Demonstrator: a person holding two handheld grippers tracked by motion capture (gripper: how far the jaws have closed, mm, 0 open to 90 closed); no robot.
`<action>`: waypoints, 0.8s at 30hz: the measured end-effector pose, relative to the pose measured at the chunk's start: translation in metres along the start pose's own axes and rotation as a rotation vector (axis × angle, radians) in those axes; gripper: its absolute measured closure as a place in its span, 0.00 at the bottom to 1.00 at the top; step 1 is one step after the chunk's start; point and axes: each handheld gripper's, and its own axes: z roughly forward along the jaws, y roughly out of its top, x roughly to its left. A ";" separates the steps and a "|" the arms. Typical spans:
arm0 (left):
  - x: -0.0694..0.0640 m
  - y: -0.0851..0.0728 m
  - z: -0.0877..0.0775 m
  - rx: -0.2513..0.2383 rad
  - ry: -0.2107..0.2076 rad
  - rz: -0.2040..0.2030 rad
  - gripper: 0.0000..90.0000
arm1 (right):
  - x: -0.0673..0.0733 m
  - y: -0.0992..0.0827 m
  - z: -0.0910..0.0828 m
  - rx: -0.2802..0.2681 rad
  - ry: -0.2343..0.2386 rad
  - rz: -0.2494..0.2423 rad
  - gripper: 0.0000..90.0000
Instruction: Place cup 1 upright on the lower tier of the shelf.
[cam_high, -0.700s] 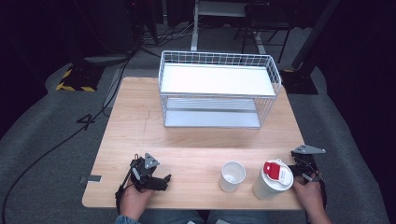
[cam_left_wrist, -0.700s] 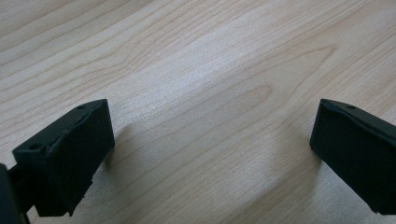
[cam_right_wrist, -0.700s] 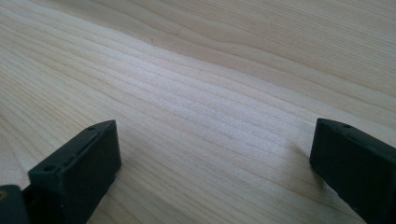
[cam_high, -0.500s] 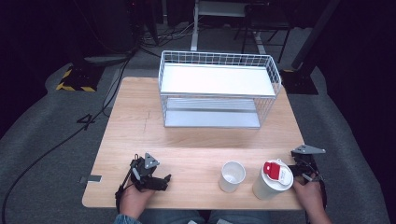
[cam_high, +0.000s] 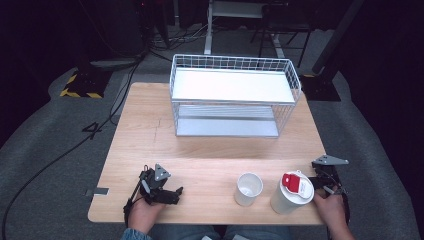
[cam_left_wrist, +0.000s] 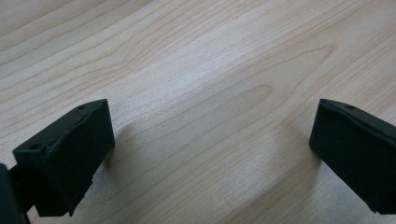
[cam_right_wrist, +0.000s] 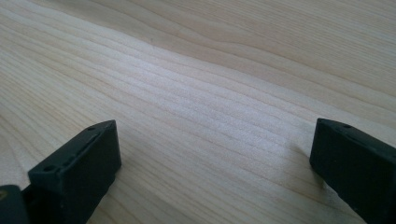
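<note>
My left gripper (cam_high: 162, 187) rests on the wooden table (cam_high: 200, 145) near its front left corner, held by a hand. Its jaws stand wide open over bare wood in the left gripper view (cam_left_wrist: 212, 154), nothing between them. My right gripper (cam_high: 327, 177) sits at the front right edge, also in a hand. The right gripper view shows its jaws (cam_right_wrist: 215, 172) spread wide above bare wood. A small white cup (cam_high: 248, 188) stands open-topped at the front centre. Beside it, just left of the right gripper, stands a taller white container with a red-and-white lid (cam_high: 292, 192).
A white wire basket rack (cam_high: 234, 97) with two shelves occupies the back half of the table. Cables run over the grey floor at the left, and a black-and-yellow striped block (cam_high: 80, 85) lies beyond the table's back left corner.
</note>
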 end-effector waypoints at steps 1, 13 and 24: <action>0.000 0.000 0.000 -0.003 0.005 -0.001 0.01 | 0.000 0.000 0.000 0.000 0.000 0.000 0.02; -0.015 0.006 -0.021 -0.152 0.002 -0.015 0.06 | 0.000 0.000 0.000 0.000 0.000 0.000 0.02; -0.038 0.016 -0.033 -0.212 -0.067 0.011 0.06 | 0.000 0.000 0.000 0.000 0.000 0.000 0.02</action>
